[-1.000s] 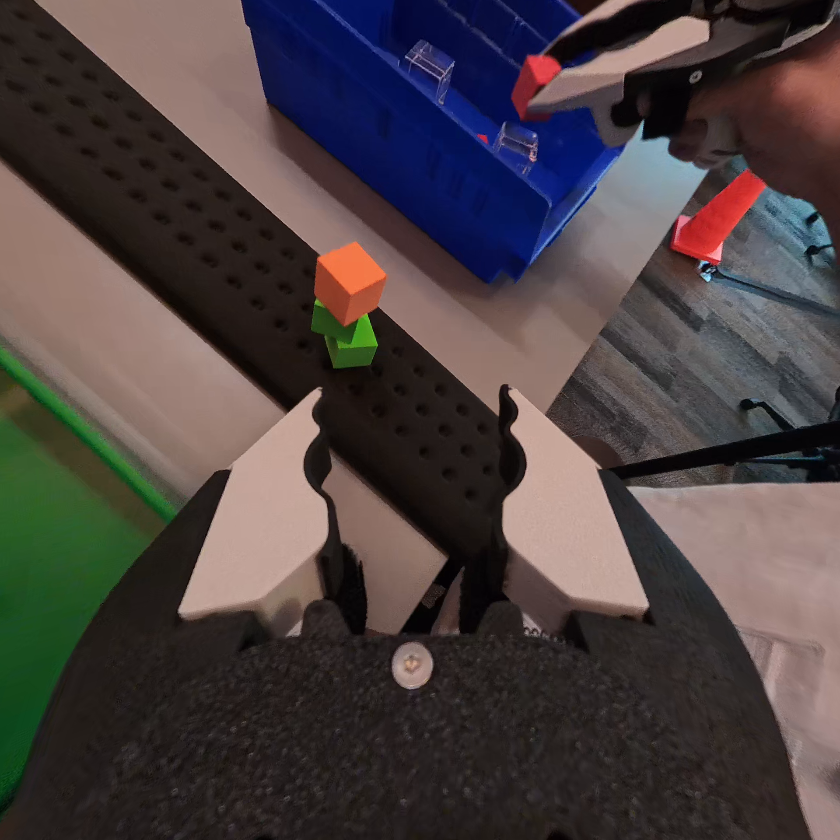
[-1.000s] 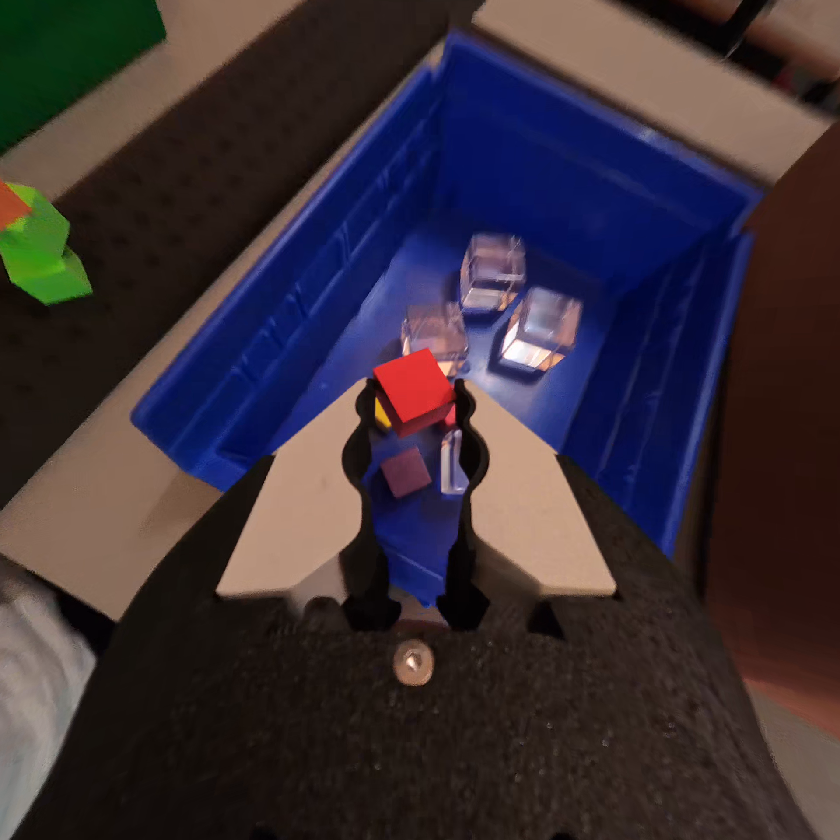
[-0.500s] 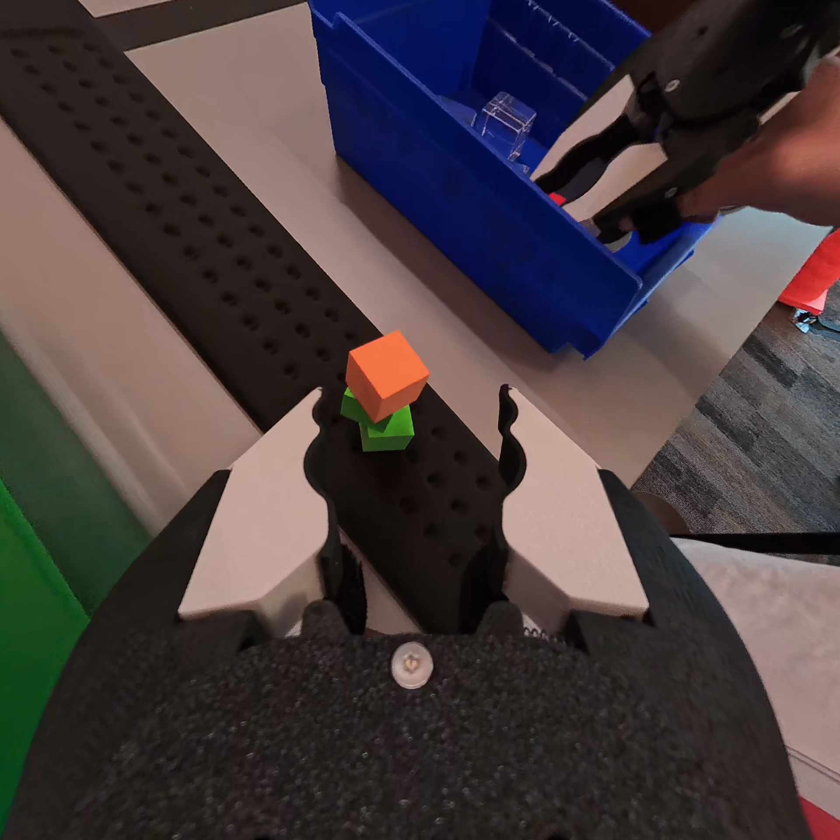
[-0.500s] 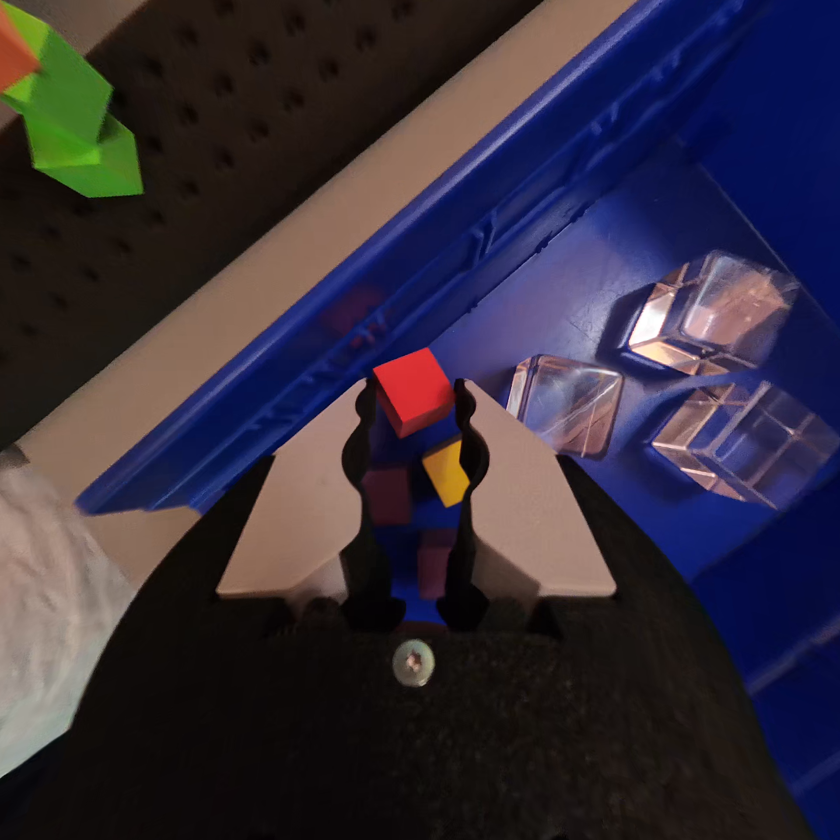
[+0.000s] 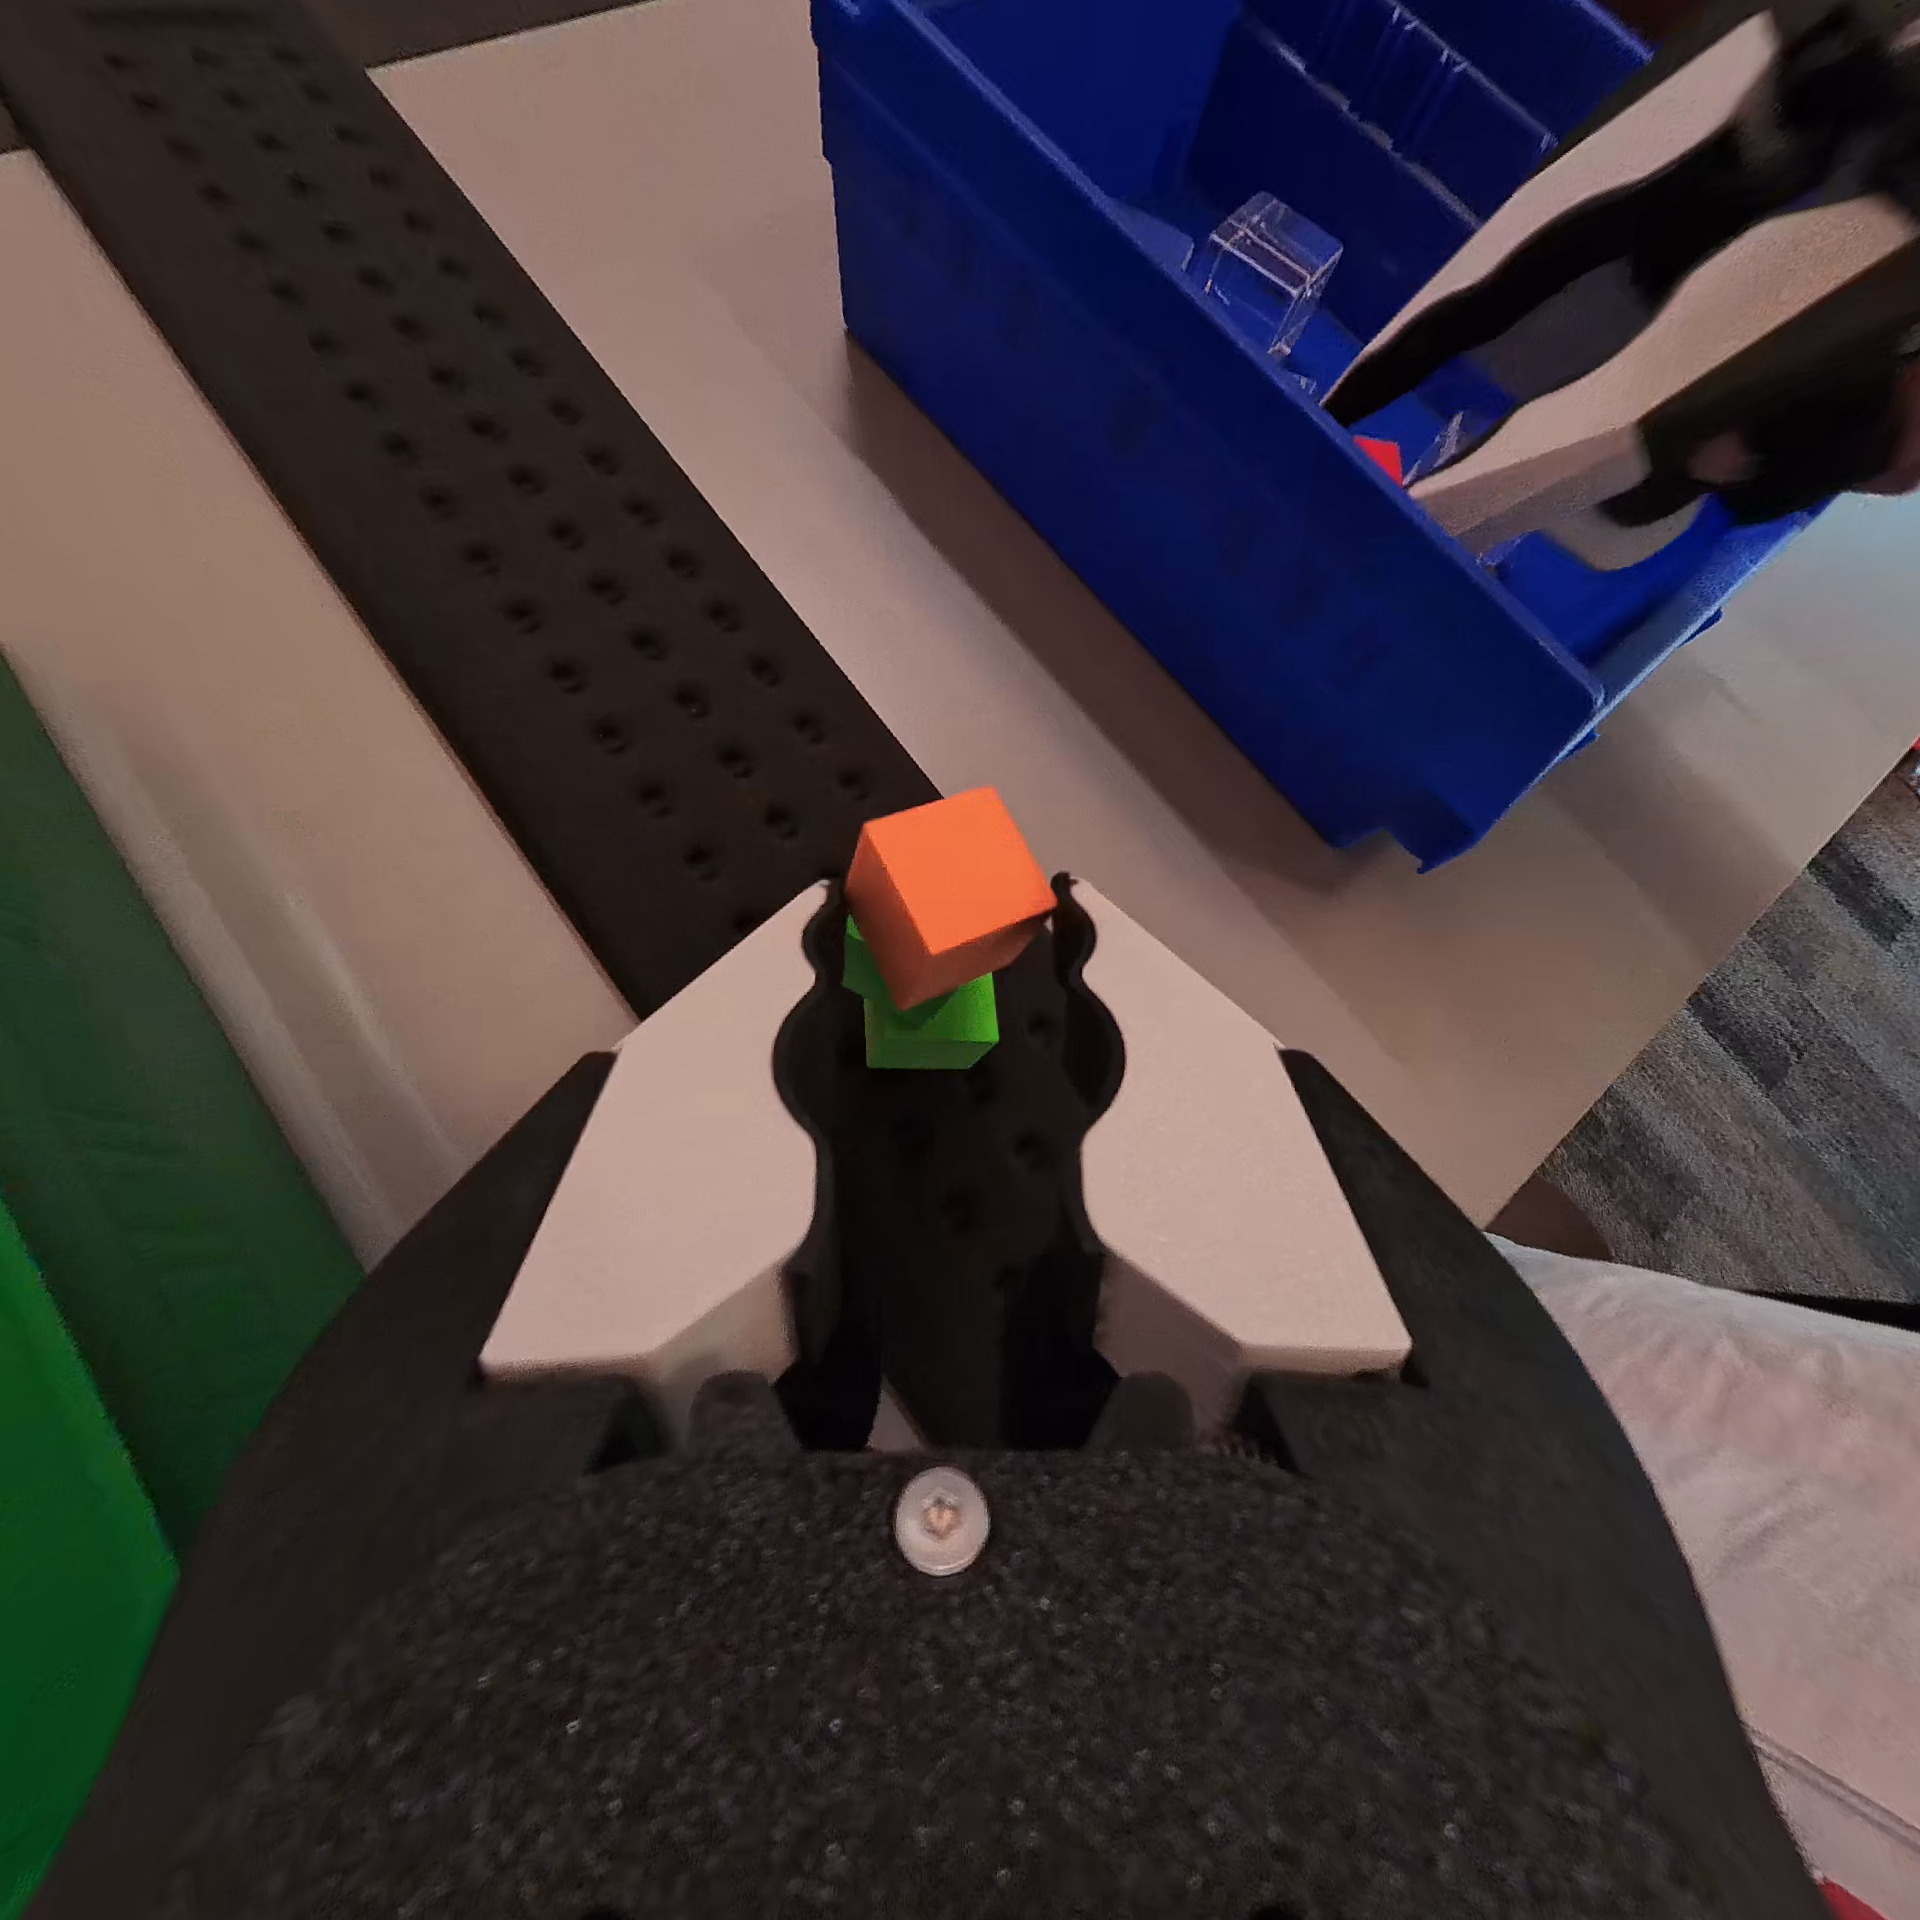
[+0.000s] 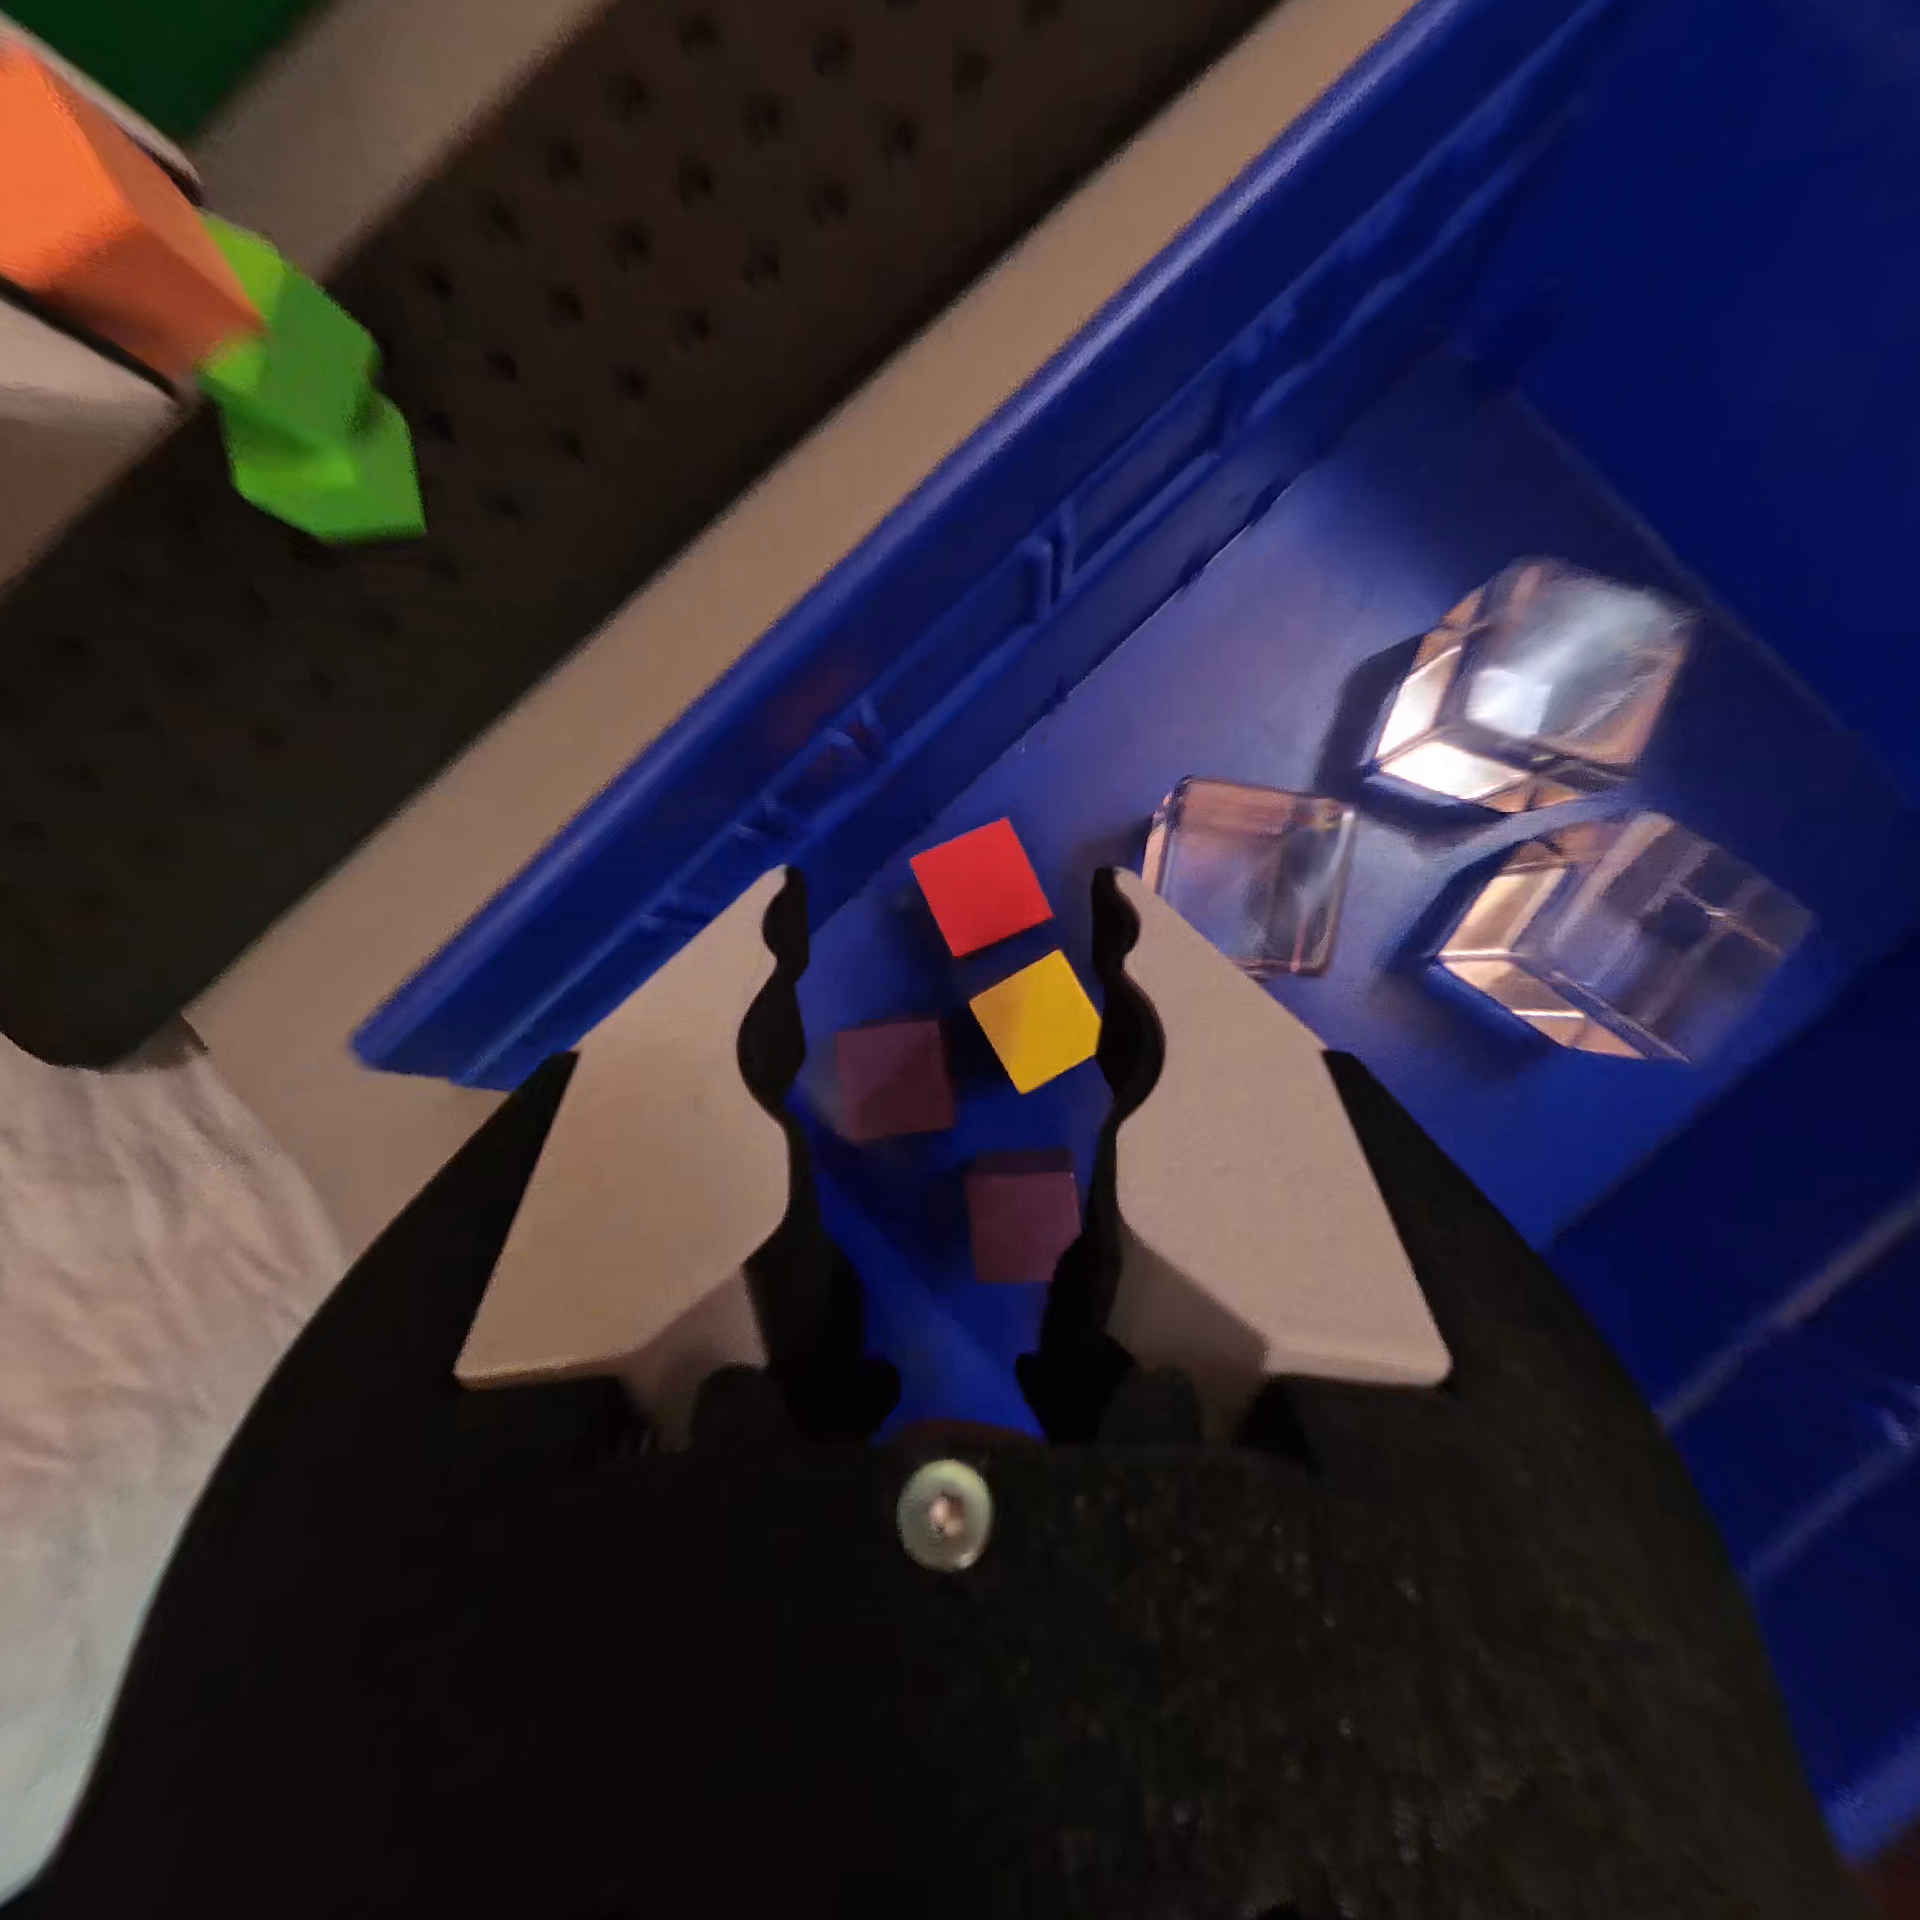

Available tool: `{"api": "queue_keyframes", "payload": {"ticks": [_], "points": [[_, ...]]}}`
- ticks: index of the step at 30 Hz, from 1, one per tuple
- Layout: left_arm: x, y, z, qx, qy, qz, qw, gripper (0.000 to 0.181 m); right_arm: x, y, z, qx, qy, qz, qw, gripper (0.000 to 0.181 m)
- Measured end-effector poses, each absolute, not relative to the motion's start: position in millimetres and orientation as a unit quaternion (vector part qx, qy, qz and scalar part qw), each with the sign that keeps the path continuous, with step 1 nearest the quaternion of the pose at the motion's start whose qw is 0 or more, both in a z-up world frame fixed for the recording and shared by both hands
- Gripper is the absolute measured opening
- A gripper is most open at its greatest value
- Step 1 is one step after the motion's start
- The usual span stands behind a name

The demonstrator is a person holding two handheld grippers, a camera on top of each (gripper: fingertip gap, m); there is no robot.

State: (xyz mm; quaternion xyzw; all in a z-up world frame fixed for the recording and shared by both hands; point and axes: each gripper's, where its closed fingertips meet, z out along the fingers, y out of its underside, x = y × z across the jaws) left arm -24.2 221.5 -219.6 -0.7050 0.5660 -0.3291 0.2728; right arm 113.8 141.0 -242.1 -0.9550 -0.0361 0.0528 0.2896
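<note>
My left gripper is shut on an orange cube, the top of a small stack on two green cubes. The stack stands on a black perforated strip. My right gripper is open inside a blue bin, just above a red cube that lies free on the bin floor. A yellow cube and two purple cubes lie between its fingers. The stack also shows in the right wrist view, with the orange cube at the top left.
Three clear cubes lie in the bin to the right of my right gripper. The bin stands on a beige table near its edge, with floor beyond. A green surface lies at the left and white cloth at the lower right.
My left gripper moved forward and closed on the orange cube. My right gripper went down into the bin, opened and let go of the red cube.
</note>
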Motion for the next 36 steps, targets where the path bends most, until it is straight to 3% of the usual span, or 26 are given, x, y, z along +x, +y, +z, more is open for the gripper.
{"api": "queue_keyframes", "payload": {"ticks": [5, 9, 12, 15, 18, 20, 23, 29, 33, 36], "points": [[-25, 226, -202, -0.700, 0.550, -0.358, 0.284, 0.040, 78, 153, -162, -0.872, -0.044, 0.035, 0.486, 0.057], [-23, 213, -142, -0.666, 0.460, -0.544, 0.222, 0.039, 12, 175, -121, -0.788, -0.109, 0.036, 0.605, 0.057], [-29, 206, -88, -0.604, 0.334, -0.716, 0.105, 0.038, -16, 195, -112, -0.751, -0.120, 0.003, 0.650, 0.057], [-37, 203, -63, -0.556, 0.273, -0.784, 0.024, 0.038, -35, 207, -91, -0.704, -0.109, 0.002, 0.701, 0.049], [-42, 193, -62, -0.543, 0.286, -0.790, 0.014, 0.038, -54, 213, -79, -0.677, -0.108, 0.023, 0.728, 0.047], [-46, 188, -61, -0.532, 0.284, -0.798, 0.000, 0.038, -56, 213, -75, -0.670, -0.108, -0.008, 0.734, 0.028], [-52, 194, -62, -0.532, 0.273, -0.802, -0.002, 0.038, -57, 207, -69, -0.661, -0.116, -0.026, 0.741, 0.027], [-71, 215, -82, -0.572, 0.319, -0.754, 0.054, 0.039, 38, 177, -96, -0.741, -0.039, -0.099, 0.663, 0.027], [-84, 223, -99, -0.597, 0.339, -0.724, 0.067, 0.039, 131, 149, -175, -0.876, 0.006, -0.119, 0.468, 0.027], [-88, 224, -113, -0.618, 0.342, -0.706, 0.055, 0.038, 150, 148, -220, -0.940, -0.028, -0.061, 0.335, 0.027]]}}
